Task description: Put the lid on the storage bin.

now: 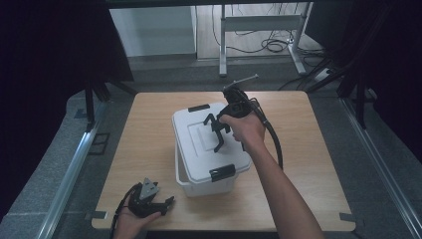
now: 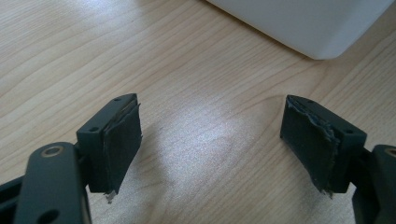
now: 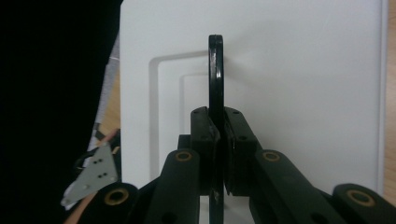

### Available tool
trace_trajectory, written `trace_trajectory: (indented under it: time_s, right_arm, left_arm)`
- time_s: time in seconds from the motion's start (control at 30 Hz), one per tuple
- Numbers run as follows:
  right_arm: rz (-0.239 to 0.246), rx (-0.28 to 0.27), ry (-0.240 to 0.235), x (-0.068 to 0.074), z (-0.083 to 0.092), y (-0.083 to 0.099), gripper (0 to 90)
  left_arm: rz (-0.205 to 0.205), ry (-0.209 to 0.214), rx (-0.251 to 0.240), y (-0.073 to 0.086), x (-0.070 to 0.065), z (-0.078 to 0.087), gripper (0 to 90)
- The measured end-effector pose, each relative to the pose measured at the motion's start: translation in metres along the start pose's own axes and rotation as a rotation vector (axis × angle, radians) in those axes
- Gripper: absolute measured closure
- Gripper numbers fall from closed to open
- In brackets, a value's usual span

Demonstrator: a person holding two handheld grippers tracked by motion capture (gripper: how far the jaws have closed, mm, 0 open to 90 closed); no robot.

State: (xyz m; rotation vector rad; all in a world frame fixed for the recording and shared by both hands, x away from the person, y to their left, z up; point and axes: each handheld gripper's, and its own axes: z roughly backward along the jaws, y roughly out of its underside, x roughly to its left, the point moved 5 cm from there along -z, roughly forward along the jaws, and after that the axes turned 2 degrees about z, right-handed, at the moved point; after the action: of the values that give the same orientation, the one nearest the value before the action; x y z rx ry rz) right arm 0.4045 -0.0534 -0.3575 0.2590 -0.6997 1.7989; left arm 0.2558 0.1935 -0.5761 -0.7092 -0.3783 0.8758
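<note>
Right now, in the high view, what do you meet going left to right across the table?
Left gripper held open near the table's front edge → white lidded box → right gripper shut on the box's black handle.

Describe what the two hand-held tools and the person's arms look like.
Both tools are black, with two-link jaws and brass-coloured pivot pins. The left tool carries a grey three-cornered plate with small holes; its dark rubber pads have frayed edges. The right tool trails a thick black cable and has a grey rod at its back. Both forearms are bare, with no sleeves.
</note>
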Motion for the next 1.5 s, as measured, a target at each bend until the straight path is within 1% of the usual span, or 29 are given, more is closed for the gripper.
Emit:
trace_trajectory:
  time_s: [0.03, 0.1, 0.23, 0.27, 0.3, 0.33, 0.4, 0.43, 0.53, 0.57, 0.63, 0.67, 0.7, 0.77, 0.8, 0.87, 0.97, 1.03, 1.17, 1.2, 1.27, 1.3, 1.37, 1.4, 1.5]
  right_arm:
    - [-0.024, -0.001, -0.032, 0.001, 0.001, 0.002, 84.9]
    - [-0.030, -0.005, -0.035, 0.001, 0.002, 0.003, 84.9]
    - [-0.081, -0.032, -0.030, 0.000, 0.006, 0.005, 85.0]
    - [-0.107, -0.049, -0.027, -0.001, 0.007, 0.006, 84.9]
    - [-0.124, -0.057, -0.034, -0.001, 0.007, 0.006, 84.9]
    - [-0.140, -0.064, -0.038, -0.002, 0.006, 0.006, 84.9]
    - [-0.161, -0.061, -0.044, -0.003, 0.002, 0.006, 84.9]
    - [-0.161, -0.061, -0.044, -0.003, 0.002, 0.006, 84.9]
    - [-0.186, -0.054, -0.039, -0.003, -0.006, 0.007, 84.9]
    - [-0.197, -0.047, -0.038, -0.002, -0.013, 0.007, 84.9]
    - [-0.199, -0.043, -0.036, 0.001, -0.019, 0.008, 84.9]
    - [-0.199, -0.043, -0.036, 0.001, -0.019, 0.008, 84.9]
    - [-0.202, -0.040, -0.034, 0.002, -0.024, 0.008, 84.9]
    - [-0.205, -0.040, -0.032, 0.002, -0.026, 0.008, 84.9]
    - [-0.203, -0.044, -0.015, 0.001, -0.030, 0.008, 84.9]
    - [-0.205, -0.045, -0.007, 0.000, -0.032, 0.008, 84.8]
    - [-0.214, -0.043, -0.003, -0.006, -0.037, 0.007, 84.7]
    - [-0.205, -0.037, 0.000, -0.007, -0.038, 0.007, 84.7]
    - [-0.207, -0.037, 0.002, -0.009, -0.039, 0.008, 84.7]
    - [-0.207, -0.037, 0.009, -0.012, -0.039, 0.009, 84.8]
    - [-0.210, -0.036, 0.008, -0.013, -0.041, 0.009, 84.8]
    - [-0.226, -0.039, -0.010, -0.015, -0.042, 0.010, 84.7]
    - [-0.227, -0.035, -0.025, -0.016, -0.045, 0.011, 84.4]
    - [-0.220, -0.038, -0.017, -0.015, -0.046, 0.011, 84.3]
    - [-0.220, -0.034, -0.018, -0.015, -0.045, 0.011, 84.2]
  left_arm:
    - [0.001, 0.001, -0.002, 0.000, 0.000, 0.000, 20.7]
    - [0.004, 0.003, -0.008, -0.001, 0.000, 0.001, 20.7]
    - [-0.001, 0.008, -0.009, -0.001, -0.001, 0.001, 20.7]
    - [-0.003, 0.012, -0.010, -0.002, -0.002, 0.001, 20.7]
    - [-0.004, 0.014, -0.011, -0.002, -0.002, 0.001, 20.7]
    - [-0.008, 0.015, -0.009, -0.002, -0.002, 0.001, 20.7]
    - [-0.007, 0.018, -0.011, -0.003, -0.002, 0.000, 20.7]
    - [-0.007, 0.018, -0.011, -0.003, -0.002, 0.000, 20.7]
    - [-0.008, 0.021, -0.013, -0.003, -0.001, 0.000, 20.7]
    - [-0.008, 0.022, -0.014, -0.004, -0.001, -0.001, 20.7]
    - [-0.008, 0.023, -0.015, -0.004, -0.001, -0.001, 20.7]
    - [-0.009, 0.023, -0.014, -0.004, -0.001, -0.001, 20.7]
    - [-0.010, 0.022, -0.012, -0.004, -0.001, -0.001, 20.7]
    - [-0.011, 0.022, -0.012, -0.004, -0.002, -0.001, 20.7]
    - [-0.011, 0.022, -0.012, -0.004, -0.002, -0.001, 20.7]
    - [-0.011, 0.022, -0.013, -0.003, -0.002, -0.001, 20.7]
    - [-0.010, 0.022, -0.009, -0.003, -0.001, -0.001, 20.7]
    - [-0.009, 0.020, -0.007, -0.003, -0.001, -0.001, 20.7]
    - [-0.008, 0.019, -0.006, -0.002, -0.001, -0.001, 20.7]
    - [-0.009, 0.020, -0.005, -0.002, -0.001, -0.001, 20.7]
    - [-0.011, 0.021, -0.003, -0.002, -0.001, -0.001, 20.7]
    - [-0.011, 0.021, -0.002, -0.002, -0.001, -0.001, 20.7]
    - [-0.012, 0.021, -0.002, -0.002, -0.001, -0.001, 20.7]
    - [-0.013, 0.020, -0.001, -0.002, -0.002, -0.001, 20.7]
    - [-0.014, 0.021, 0.000, -0.002, -0.002, -0.001, 20.7]
